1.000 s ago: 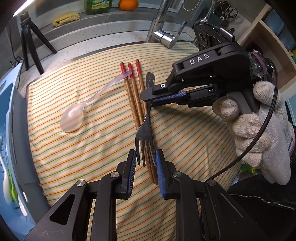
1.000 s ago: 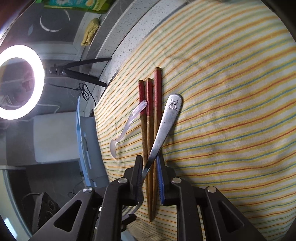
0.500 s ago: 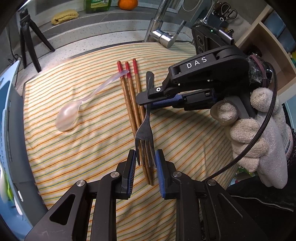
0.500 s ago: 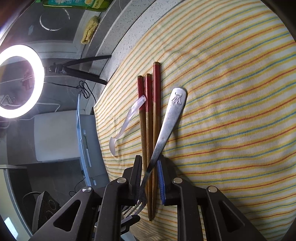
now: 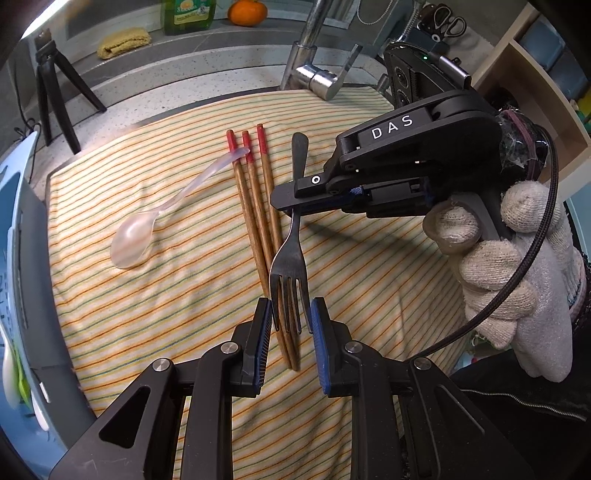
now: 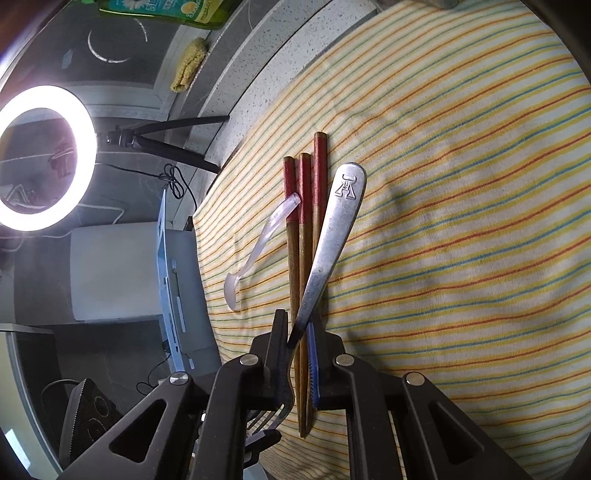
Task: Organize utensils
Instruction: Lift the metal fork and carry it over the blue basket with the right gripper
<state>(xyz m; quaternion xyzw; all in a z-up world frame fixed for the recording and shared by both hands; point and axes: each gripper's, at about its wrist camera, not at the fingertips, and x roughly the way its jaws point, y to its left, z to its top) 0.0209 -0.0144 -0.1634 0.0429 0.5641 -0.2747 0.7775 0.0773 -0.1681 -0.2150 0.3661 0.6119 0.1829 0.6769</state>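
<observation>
We read "DAS" in white capitals on the black housing of the right tongs, seen from the left wrist view. An embossed emblem stands on the end of the fork handle, but we cannot make out letters in it. The green bottle behind the worktop carries a printed label with a sunflower picture, its words too small for us to read.

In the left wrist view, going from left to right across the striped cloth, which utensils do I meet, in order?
Clear plastic spoon → three red-tipped chopsticks → metal fork, whose handle the right tool is gripping.
</observation>
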